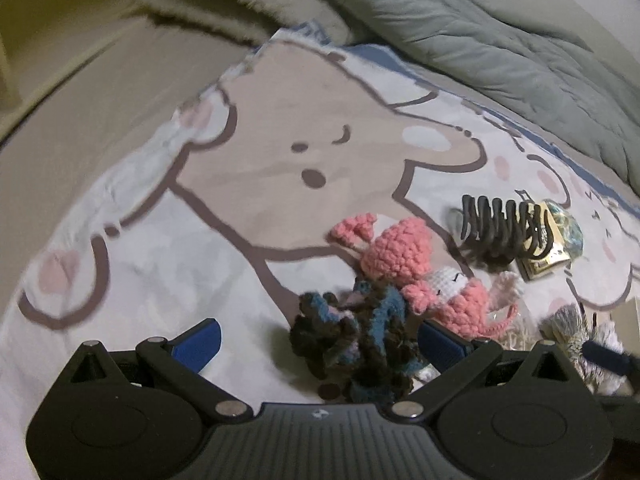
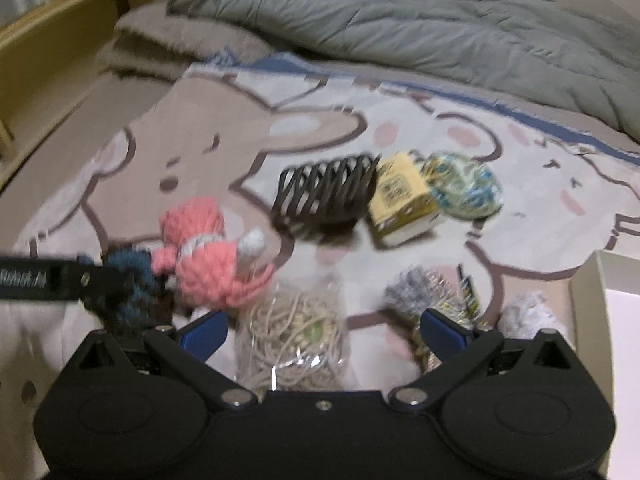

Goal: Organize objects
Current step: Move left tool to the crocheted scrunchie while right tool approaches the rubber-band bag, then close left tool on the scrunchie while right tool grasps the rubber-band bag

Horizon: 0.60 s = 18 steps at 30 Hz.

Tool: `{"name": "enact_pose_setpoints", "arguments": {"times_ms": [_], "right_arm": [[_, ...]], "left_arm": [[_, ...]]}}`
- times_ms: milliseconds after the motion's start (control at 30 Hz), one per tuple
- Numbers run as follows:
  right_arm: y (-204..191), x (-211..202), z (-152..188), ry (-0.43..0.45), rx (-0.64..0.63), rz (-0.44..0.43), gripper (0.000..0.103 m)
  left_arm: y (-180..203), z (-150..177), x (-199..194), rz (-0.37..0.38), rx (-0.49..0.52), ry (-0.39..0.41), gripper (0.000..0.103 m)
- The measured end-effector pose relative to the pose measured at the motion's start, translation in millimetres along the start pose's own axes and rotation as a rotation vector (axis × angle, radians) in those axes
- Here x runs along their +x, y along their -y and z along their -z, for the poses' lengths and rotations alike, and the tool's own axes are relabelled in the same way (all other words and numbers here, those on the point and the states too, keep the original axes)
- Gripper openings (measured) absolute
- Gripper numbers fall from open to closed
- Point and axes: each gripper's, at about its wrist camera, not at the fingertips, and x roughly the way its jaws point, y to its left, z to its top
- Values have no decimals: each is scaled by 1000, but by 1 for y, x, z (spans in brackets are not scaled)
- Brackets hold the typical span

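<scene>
between claw fingers, seemingly blue-brown yarn bundle (image 1: 356, 344)

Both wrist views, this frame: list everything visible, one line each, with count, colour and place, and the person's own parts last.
Cartoon bear blanket: one, white and beige, spread under all the items.
Grey quilt: one, bunched at the back.
Pink crochet doll: one, pink and white, mid-blanket.
Dark yarn piece: one, blue and brown, between the left claw's fingers.
Hair clip: one, black, behind the doll.
Small box: one, yellow, right of the clip.
Patterned bundle: one, blue-green, beside the box.
Bag of cord: one, clear with beige contents, between the right claw's fingers.
Tinsel tufts: silver, count unclear.
White box: one, at the right edge.
Left claw: open.
Right claw: open.
</scene>
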Motion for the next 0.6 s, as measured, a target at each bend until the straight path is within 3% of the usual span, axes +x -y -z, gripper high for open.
{"name": "enact_pose_setpoints", "arguments": {"times_ms": [333,500,600], "right_arm": [[-13,23,3,-70,-58,-11,102],[-14,32,3,-108,-65,-5,94],[-9,36,4,-140,-39,-28,88]], "left_arm": [[-12,4,30,93,-197,-108,101],[-14,4,38,156,-250,-132,87],[-9,5,41,168,-240,-143,72]]}}
